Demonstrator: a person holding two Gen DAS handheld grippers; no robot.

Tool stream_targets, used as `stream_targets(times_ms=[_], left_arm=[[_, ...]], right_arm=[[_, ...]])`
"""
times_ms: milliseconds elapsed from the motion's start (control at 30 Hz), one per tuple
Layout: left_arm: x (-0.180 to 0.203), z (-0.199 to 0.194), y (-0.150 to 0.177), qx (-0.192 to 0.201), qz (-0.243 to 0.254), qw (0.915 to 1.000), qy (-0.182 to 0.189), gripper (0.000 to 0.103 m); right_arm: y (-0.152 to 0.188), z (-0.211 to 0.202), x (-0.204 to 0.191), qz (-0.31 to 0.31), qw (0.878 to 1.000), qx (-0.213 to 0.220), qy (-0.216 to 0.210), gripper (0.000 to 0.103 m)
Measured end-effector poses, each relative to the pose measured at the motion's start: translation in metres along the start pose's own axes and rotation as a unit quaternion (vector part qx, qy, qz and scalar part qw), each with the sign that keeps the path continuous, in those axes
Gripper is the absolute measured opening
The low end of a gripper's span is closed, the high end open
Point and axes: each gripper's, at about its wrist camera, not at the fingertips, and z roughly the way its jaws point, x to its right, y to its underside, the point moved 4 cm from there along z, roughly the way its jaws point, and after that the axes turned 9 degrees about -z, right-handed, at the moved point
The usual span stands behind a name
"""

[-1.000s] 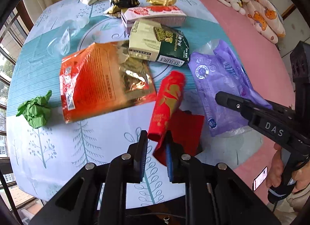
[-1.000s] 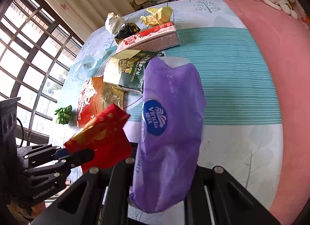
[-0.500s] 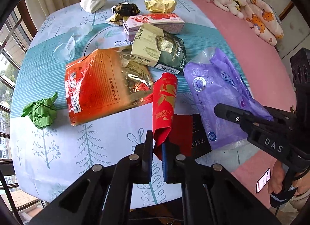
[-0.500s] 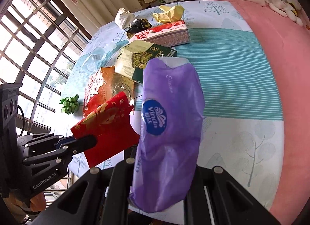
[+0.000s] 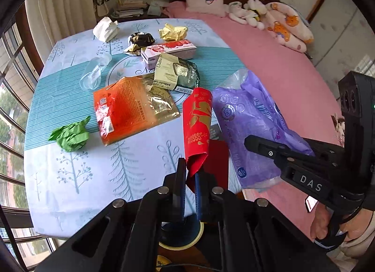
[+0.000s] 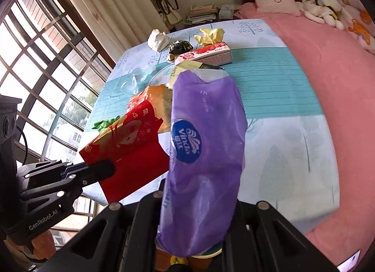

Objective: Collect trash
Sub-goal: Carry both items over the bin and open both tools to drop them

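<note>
My left gripper (image 5: 189, 173) is shut on the lower edge of a red and gold paper envelope (image 5: 198, 119), held up above the near edge of the table (image 5: 70, 178). In the right wrist view the same envelope (image 6: 131, 152) hangs from the left gripper (image 6: 105, 169) at the left. My right gripper (image 5: 250, 142) is shut on a purple plastic tissue wrapper (image 5: 248, 117). That wrapper (image 6: 206, 154) fills the middle of the right wrist view and hides the right fingertips.
On the table lie an orange snack bag (image 5: 126, 110), crumpled green paper (image 5: 70, 136), a green nut packet (image 5: 175, 75), a pink box (image 5: 168, 51), a clear bottle (image 5: 93, 72) and more crumpled wrappers behind. A round blue object (image 5: 180, 232) sits below the table edge. A pink bed (image 5: 269, 56) is right.
The left jaws closed on the red envelope. Both grippers rose and drew back from the table, carrying the envelope and the purple wrapper clear of it.
</note>
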Motion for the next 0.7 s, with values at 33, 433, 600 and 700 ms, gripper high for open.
stream_targets(times_ms=[33,433,600,700], left_arm=[[-0.003,-0.008,0.006,0.002,0.004,1.0000,0.004,0.004],[-0.045,-0.058,0.116,-0.017,0.031,0.9990,0.027,0.004],[-0.059,-0.051,0.161,-0.051,0.023,0.9982,0.022,0.004],[-0.063,-0.036,0.185,-0.072,0.016,0.9971,0.021,0.004]], right_arm=[[0.006,-0.005,-0.007,0.005,1.000,0.004,0.004,0.011],[0.121,-0.032,-0.089,0.057,0.998,0.007,0.021,0.011],[0.172,-0.017,-0.102,0.077,0.996,-0.042,0.017,0.011],[0.199,-0.003,-0.105,0.080,0.994,-0.069,0.019,0.011]])
